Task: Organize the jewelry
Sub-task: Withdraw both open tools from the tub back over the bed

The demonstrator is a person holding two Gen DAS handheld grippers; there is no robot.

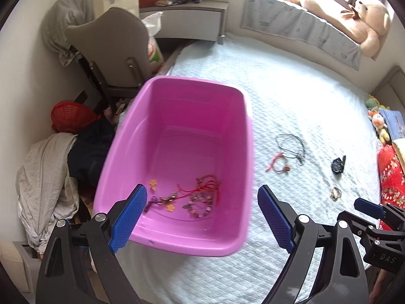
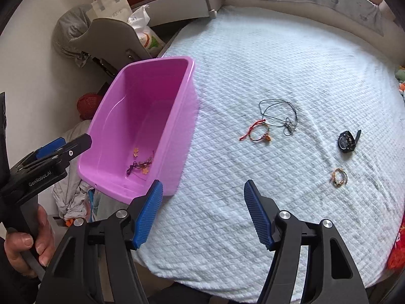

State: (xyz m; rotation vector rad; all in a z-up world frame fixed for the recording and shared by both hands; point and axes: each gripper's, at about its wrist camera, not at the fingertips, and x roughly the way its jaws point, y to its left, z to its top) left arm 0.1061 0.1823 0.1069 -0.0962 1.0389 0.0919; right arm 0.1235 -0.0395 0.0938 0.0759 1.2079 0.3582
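- Both tongs are released and carry nothing: the left tongs (image 1: pixel 202 202) hang over the pink tub (image 1: pixel 141 116), the right tongs (image 2: pixel 203 197) over the bed (image 2: pixel 278 63).
- Next pick is probably the red bracelet (image 2: pixel 255 133) beside the black cord necklace (image 2: pixel 278 112); pinch one strand only.
- The watch (image 2: pixel 346 140) and gold bracelet (image 2: pixel 338 176) lie apart.
- Several pieces sit in the tub already; blur hides which.
- A teddy bear (image 1: pixel 367 22) sits on the window ledge.
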